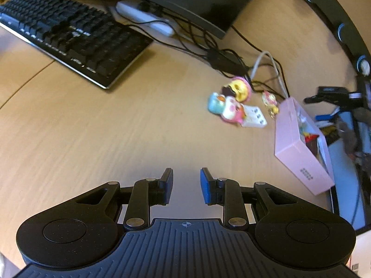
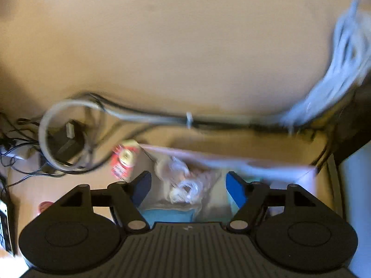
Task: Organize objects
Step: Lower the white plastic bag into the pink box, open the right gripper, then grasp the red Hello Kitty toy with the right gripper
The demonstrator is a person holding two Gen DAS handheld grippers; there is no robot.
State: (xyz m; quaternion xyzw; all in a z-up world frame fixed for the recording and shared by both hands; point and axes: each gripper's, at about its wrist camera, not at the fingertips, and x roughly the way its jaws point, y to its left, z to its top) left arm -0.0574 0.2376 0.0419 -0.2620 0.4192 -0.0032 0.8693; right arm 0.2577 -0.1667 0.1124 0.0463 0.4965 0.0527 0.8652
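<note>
The left gripper point(image 1: 186, 185) hung over bare wooden desk point(image 1: 97, 134) at lower centre, its 2 fingers drawn close with a narrow gap and nothing between them. Small toy figures point(image 1: 231, 102) lay right of centre, just beside a pink box point(image 1: 299, 153) at the right edge. The right gripper point(image 2: 187, 188) stood spread wide above the box's point(image 2: 231, 159) contents, a clear plastic bag point(image 2: 180, 180) below the gap, ungripped.
</note>
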